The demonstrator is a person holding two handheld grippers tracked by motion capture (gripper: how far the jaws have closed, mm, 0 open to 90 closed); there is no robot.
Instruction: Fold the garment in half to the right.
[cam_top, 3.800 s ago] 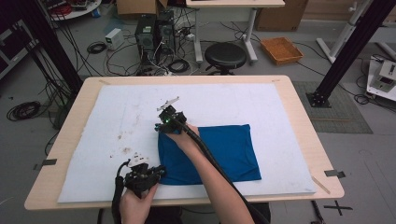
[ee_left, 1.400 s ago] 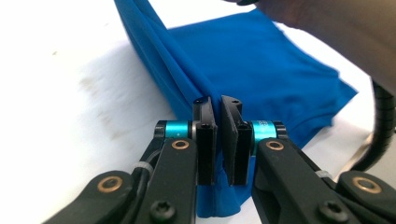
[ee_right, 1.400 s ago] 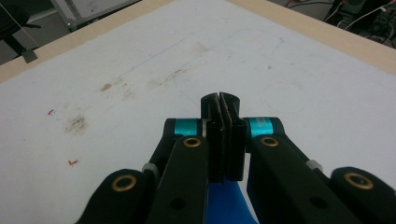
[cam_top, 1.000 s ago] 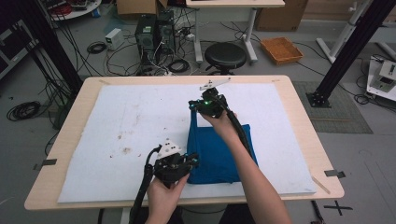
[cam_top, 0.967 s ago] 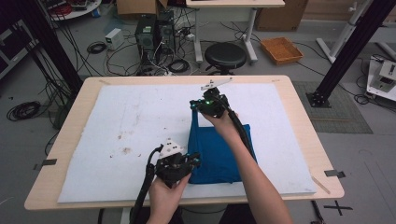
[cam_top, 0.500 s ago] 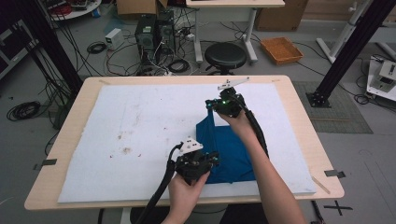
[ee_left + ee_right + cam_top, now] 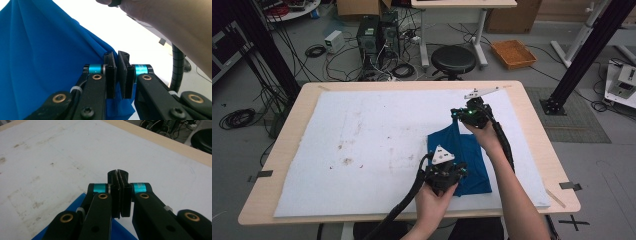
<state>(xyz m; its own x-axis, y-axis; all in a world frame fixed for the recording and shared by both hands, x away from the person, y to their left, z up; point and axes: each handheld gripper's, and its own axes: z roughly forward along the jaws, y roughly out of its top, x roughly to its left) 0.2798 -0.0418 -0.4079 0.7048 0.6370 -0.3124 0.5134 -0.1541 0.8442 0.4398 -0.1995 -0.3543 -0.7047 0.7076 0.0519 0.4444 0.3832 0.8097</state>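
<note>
Cloth [image 7: 462, 160] edges hidden betw both grippers' closed fingers [image 7: 110, 75].

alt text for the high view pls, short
A person folds a blue cloth on a white-covered table: the left tool grips its near edge, the right tool its far corner. Cables, a stool and computer towers lie beyond.

A wooden table [image 7: 532, 130] carries a stained white sheet [image 7: 362, 145] under blue cloth [image 7: 469, 160].
</note>
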